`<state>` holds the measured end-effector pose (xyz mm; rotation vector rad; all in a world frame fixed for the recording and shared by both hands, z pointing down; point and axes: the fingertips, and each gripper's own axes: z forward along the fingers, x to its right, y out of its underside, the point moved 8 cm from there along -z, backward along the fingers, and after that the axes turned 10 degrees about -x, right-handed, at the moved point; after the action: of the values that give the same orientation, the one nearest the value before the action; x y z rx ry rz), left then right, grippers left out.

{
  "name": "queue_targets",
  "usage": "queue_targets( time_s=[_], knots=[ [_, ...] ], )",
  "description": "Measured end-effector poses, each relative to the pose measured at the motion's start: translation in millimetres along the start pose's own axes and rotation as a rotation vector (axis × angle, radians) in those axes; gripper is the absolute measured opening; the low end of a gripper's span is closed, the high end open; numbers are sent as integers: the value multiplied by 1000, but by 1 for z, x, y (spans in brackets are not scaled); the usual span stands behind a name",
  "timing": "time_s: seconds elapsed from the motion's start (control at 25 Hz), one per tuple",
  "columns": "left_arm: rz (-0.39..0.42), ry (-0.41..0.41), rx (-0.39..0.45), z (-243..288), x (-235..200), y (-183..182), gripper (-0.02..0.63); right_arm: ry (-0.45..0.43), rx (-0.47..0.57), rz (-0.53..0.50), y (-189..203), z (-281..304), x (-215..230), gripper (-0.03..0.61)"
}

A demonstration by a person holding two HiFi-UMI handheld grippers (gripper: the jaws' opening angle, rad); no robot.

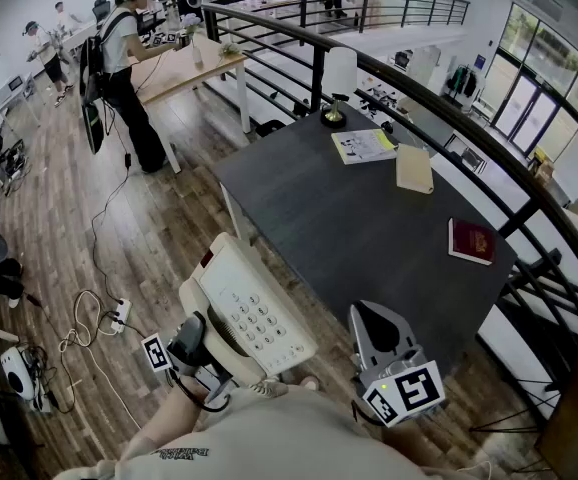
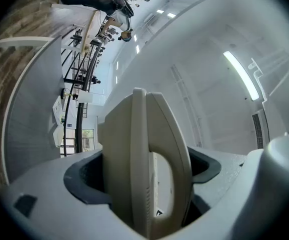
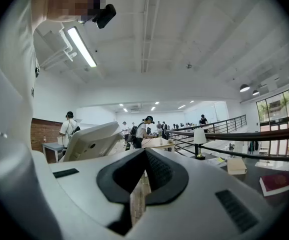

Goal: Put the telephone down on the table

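A cream desk telephone point(image 1: 254, 313) with a keypad hangs in the air off the near left corner of the dark table point(image 1: 349, 228). My left gripper point(image 1: 207, 336) is shut on its handset side from below. In the left gripper view the telephone point(image 2: 144, 169) stands edge-on between the jaws, and both pads press on it. My right gripper point(image 1: 371, 313) hovers over the table's near edge, to the right of the phone, shut with nothing in it. In the right gripper view the gripper point(image 3: 143, 156) points level and the telephone point(image 3: 92, 141) shows at the left.
On the table lie a red book point(image 1: 471, 241), a tan notebook point(image 1: 414, 168), a leaflet point(image 1: 362, 146) and a white lamp point(image 1: 339, 83) at the far end. A black railing point(image 1: 449, 118) runs behind it. Cables and a power strip point(image 1: 109, 318) lie on the floor at left.
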<state>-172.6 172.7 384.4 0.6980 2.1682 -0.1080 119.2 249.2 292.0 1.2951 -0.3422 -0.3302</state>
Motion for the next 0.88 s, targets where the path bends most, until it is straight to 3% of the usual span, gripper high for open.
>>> queue_targets(
  time_s=[0.2, 0.44, 0.56, 0.88],
  knots=[
    [4, -70, 3, 2, -2, -2, 459, 6, 6, -23, -5, 6, -3, 2],
    [157, -363, -22, 43, -17, -8, 459, 79, 56, -179, -29, 24, -6, 2],
    [164, -467, -43, 41, -21, -7, 459, 73, 49, -205, -28, 35, -26, 2],
    [93, -549, -83, 38, -46, 11, 459, 78, 36, -166, -20, 36, -15, 2]
  ],
)
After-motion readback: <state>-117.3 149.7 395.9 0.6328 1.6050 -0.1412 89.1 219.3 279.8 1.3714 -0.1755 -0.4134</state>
